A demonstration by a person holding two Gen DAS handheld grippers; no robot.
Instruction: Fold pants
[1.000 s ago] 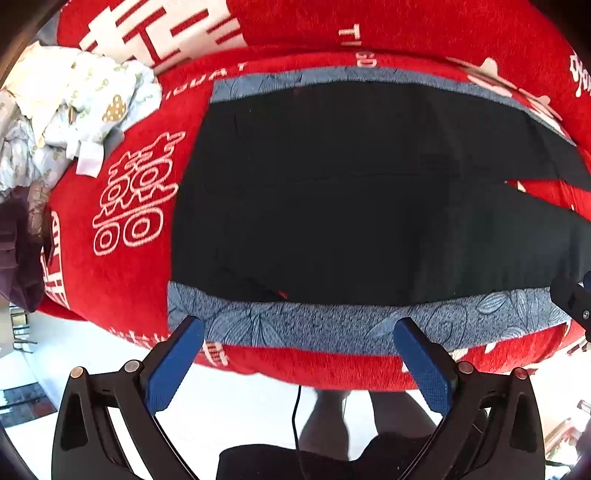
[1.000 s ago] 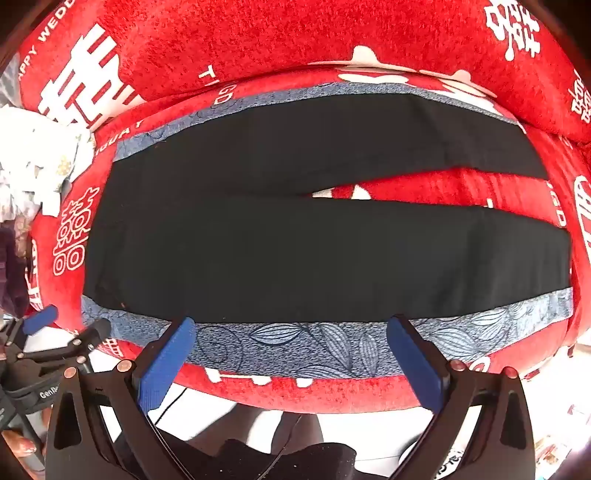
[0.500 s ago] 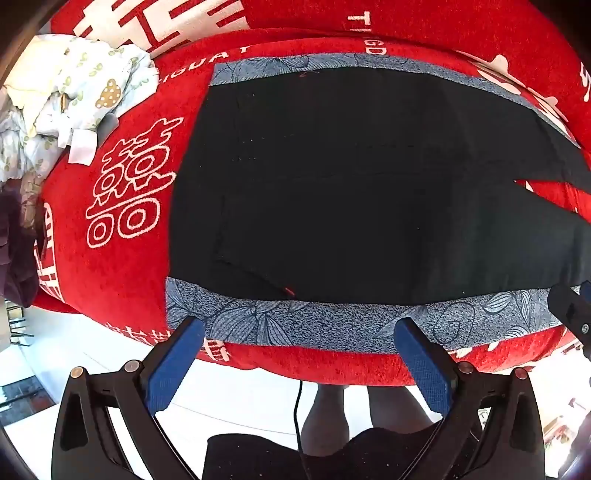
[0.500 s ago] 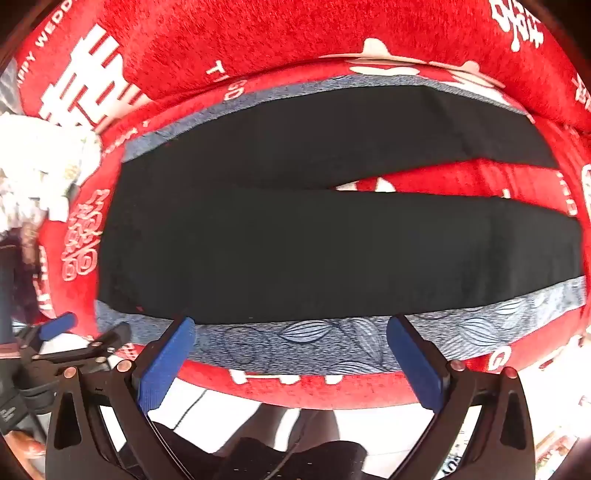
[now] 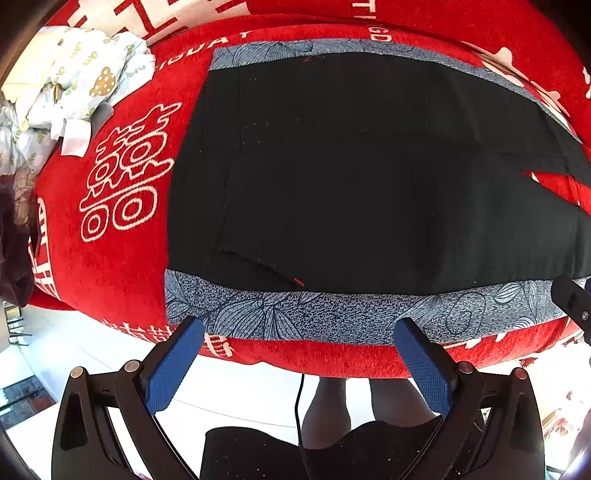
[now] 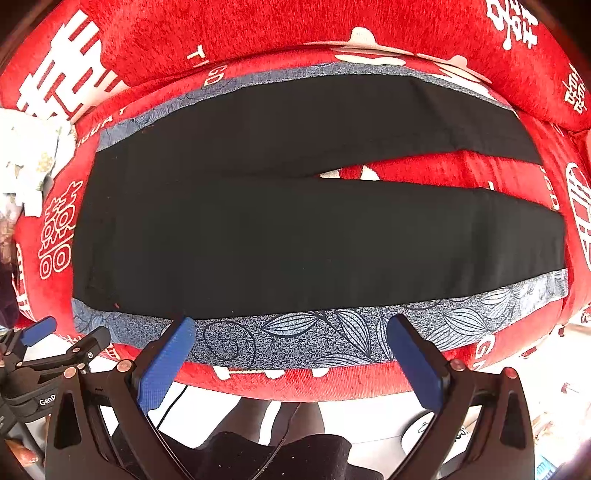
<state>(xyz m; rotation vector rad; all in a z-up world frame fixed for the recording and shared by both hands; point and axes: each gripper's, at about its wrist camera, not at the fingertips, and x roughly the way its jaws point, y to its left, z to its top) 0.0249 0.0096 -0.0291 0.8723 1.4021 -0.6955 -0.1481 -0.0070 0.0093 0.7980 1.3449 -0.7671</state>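
Black pants lie flat, legs slightly apart, blue-patterned side stripes.

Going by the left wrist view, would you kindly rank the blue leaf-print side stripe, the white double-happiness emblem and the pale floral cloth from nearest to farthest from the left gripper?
1. Blue leaf-print side stripe: just ahead of the left gripper.
2. White double-happiness emblem: left, farther up.
3. Pale floral cloth: far upper left.

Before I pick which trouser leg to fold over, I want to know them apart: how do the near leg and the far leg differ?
The near leg looks broader; the far leg looks narrower. The near leg's outer patterned blue-grey stripe shows wide, the far leg's only as a thin strip. The near leg lies by both open grippers, the far leg towards the red backrest. Both are black, flat and joined at the waist.
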